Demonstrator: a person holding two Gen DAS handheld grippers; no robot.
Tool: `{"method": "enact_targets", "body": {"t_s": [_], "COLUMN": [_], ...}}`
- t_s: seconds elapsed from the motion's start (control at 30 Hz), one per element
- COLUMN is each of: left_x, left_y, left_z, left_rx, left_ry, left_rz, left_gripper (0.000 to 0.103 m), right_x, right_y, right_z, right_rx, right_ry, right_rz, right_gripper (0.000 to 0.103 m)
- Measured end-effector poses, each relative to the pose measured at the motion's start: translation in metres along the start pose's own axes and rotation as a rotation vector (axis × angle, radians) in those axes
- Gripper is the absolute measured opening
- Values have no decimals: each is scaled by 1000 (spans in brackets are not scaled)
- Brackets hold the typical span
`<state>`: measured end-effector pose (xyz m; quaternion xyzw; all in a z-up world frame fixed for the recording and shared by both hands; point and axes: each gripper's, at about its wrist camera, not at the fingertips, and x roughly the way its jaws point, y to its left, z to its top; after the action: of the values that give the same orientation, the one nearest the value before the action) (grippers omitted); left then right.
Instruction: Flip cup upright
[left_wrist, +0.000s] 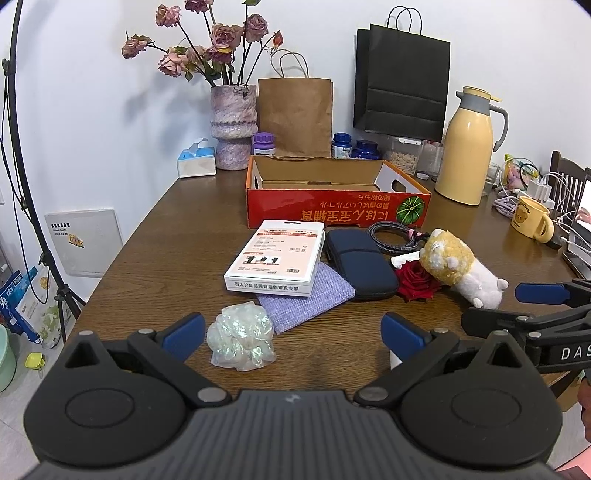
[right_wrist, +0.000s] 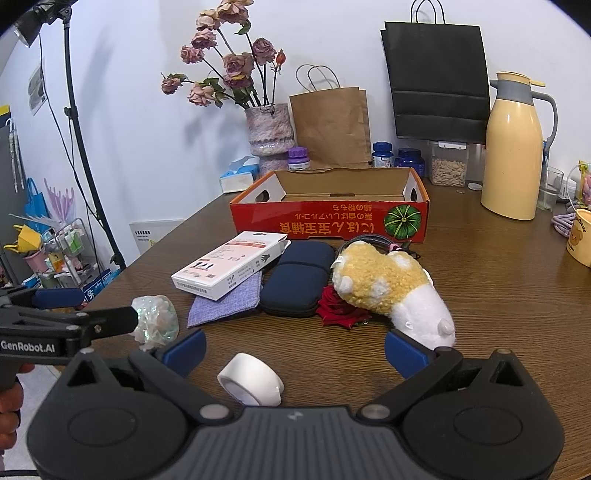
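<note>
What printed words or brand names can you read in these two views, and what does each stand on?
"GenRobot.AI": side of the left gripper.
"DAS", cut off by the picture edge: side of the right gripper.
White box, red carton, yellow mug: print too small or inverted to read reliably.

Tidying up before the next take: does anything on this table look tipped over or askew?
Yes. The small white cup lies tipped on its side on the brown wooden table, just ahead of the open right gripper. The yellow-and-white plush toy also lies down.

Glossy wood-grain table (right_wrist: 498, 314), smooth matt white cup (right_wrist: 251, 382), fuzzy plush toy (right_wrist: 388, 288), printed cardboard box (right_wrist: 328, 221)
</note>
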<state>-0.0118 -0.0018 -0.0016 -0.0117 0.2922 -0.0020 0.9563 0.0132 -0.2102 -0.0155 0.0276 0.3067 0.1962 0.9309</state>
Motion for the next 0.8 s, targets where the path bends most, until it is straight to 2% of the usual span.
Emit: {"method": "enact_targets", "body": {"t_s": [0.8], "left_x": [-1], "left_y": [1], "left_z": [-3], "left_rx": [-4], "left_ry": [-14], "left_rz": [-4], "left_gripper": [103], "right_x": [0], "right_y": [1], "right_z": [-1], "right_rx": [-3], "right_ry": [0], "right_rz": [-2], "right_gripper": [103]}}
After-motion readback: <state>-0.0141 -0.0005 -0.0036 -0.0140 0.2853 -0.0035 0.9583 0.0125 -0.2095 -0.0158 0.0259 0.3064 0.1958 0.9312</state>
